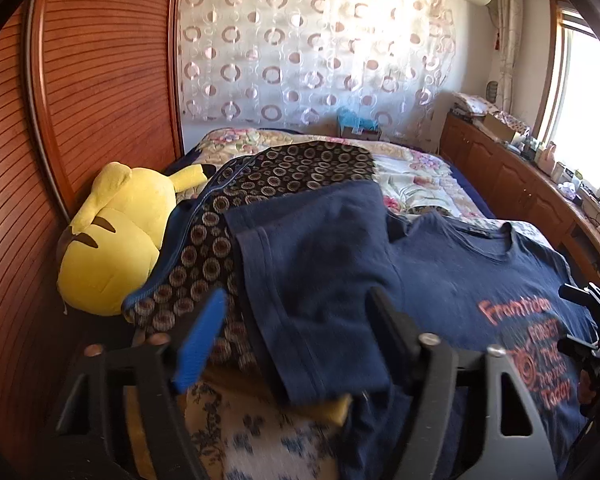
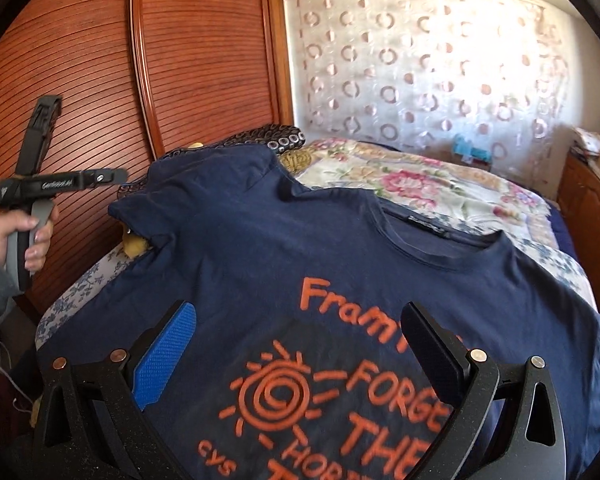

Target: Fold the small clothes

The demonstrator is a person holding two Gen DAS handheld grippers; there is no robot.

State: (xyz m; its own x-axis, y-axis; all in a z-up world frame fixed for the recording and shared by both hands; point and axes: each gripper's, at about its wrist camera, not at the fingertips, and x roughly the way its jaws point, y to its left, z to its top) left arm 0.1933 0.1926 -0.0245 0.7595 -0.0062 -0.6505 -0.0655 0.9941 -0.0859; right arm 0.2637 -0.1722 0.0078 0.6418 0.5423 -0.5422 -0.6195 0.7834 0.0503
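On the floral-quilted bed (image 2: 420, 184), beside a ribbed wooden wardrobe (image 2: 204, 60), a navy T-shirt (image 2: 260, 240) lies spread print-up. Left tongs (image 1: 296, 320) hover part-open over its folded-in sleeve (image 1: 320, 264), gripping nothing; right tongs (image 2: 300, 344) gape empty above the print.

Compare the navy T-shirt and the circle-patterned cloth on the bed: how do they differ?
The T-shirt is plain navy with orange lettering and a sun graphic; the patterned cloth is dark, covered in pale rings, with a blue edge band. The T-shirt lies front up, neckline showing; the cloth lies rumpled, its shape unclear. One T-shirt sleeve drapes over the cloth, which sits nearer the yellow plush. Both lie on the bed.
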